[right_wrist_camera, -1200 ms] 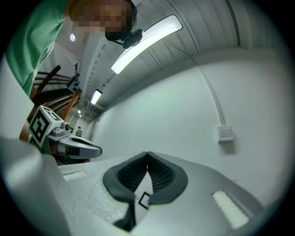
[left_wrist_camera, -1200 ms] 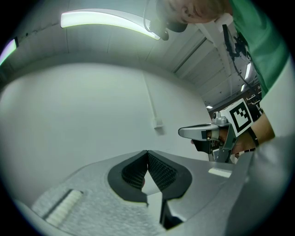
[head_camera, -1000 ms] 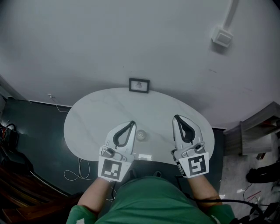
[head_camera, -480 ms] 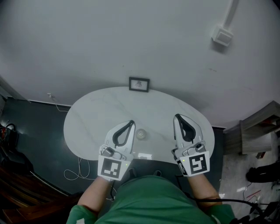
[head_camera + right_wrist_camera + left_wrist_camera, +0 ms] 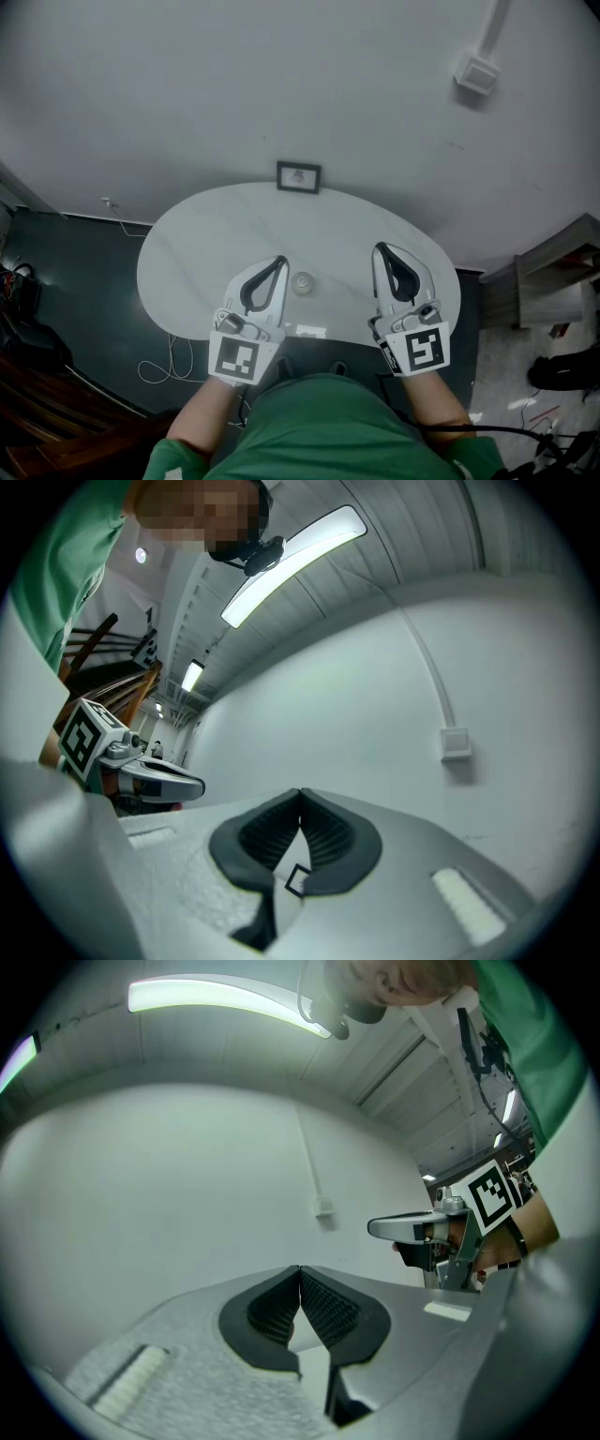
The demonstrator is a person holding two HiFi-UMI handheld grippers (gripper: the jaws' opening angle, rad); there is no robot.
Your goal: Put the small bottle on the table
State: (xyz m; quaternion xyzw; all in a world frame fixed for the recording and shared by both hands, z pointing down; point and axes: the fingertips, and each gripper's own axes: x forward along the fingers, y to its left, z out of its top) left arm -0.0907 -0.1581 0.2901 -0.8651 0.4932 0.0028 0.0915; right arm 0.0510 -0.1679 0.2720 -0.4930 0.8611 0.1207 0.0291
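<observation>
Status check, bottle placement. Small pale round-topped bottle (image 5: 302,284) stands upright on the white oval stone-look table (image 5: 216,234), near the edge closest to me. I see it from almost straight above, so I cannot make out its body or cap. Left tool (image 5: 279,264) hovers just beside it on its left, apart from it. Its jaws are fully together, black ribbed pads meeting at the tips, nothing between them. Right tool (image 5: 380,251) hangs well to the bottle's right, also closed tip to tip and empty. Small dark-framed picture (image 5: 298,178) stands at the far edge against the pale wall, well clear of everything.

Judgement: placement looks finished; the bottle is free-standing with neither tool on it. All that is left is to leave it undisturbed.

Note for doing this cleanly: the left tool is the risk, being so near. If I draw it away, pull straight back toward my body with no sideways sweep to the right. Jaws closed throughout, so no pad swings out and clips the bottle. Right tool needs no special care.
</observation>
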